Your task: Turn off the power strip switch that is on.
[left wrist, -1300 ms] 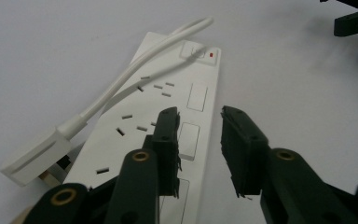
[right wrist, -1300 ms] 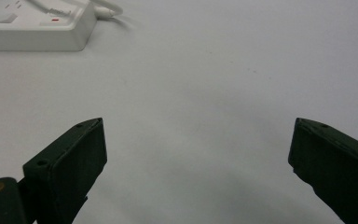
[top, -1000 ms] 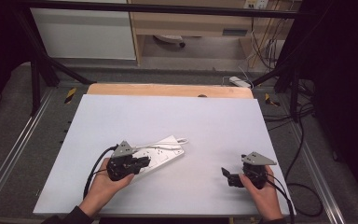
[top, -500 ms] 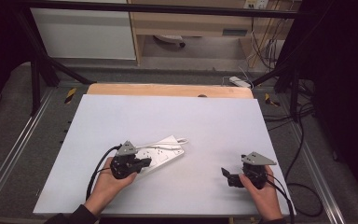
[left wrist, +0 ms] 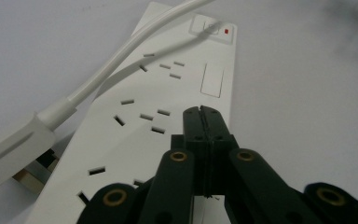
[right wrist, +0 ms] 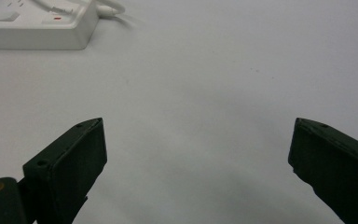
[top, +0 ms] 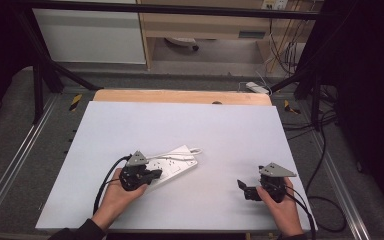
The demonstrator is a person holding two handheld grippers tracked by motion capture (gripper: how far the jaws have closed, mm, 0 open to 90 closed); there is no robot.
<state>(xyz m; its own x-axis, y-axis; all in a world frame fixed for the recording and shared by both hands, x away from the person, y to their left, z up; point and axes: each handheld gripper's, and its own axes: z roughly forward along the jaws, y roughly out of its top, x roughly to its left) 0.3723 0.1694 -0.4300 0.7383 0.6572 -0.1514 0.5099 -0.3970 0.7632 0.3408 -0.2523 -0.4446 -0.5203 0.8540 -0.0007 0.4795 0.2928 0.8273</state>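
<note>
My left claw (left wrist: 203,112) has its jaws pressed together with nothing between them, the last of their closing finished within the past second, and it hovers over the white power strip (top: 172,165) with its tips pointing along the strip's face toward the switch end. From above, the strip lies on the bench (top: 230,135) at about seven o'clock of the bench's middle, angled so its switch end points to roughly two o'clock, and my left claw (top: 152,175) sits at its near end. Compared with a second ago my left hand (top: 117,197) has barely shifted, and the strip lies where it did. In the left gripper view a white plug (left wrist: 14,144) rests at nine o'clock, beside the strip's near end, its cord (left wrist: 135,51) running up across the sockets; the red-marked rocker switch (left wrist: 212,30) is at twelve o'clock. I judge the shut jaws now serve as a single poking tip, for pressing that switch or nudging the strip. My right claw (right wrist: 198,154) is spread wide apart and empty, parked at about four o'clock on the bench, well apart from the strip.
</note>
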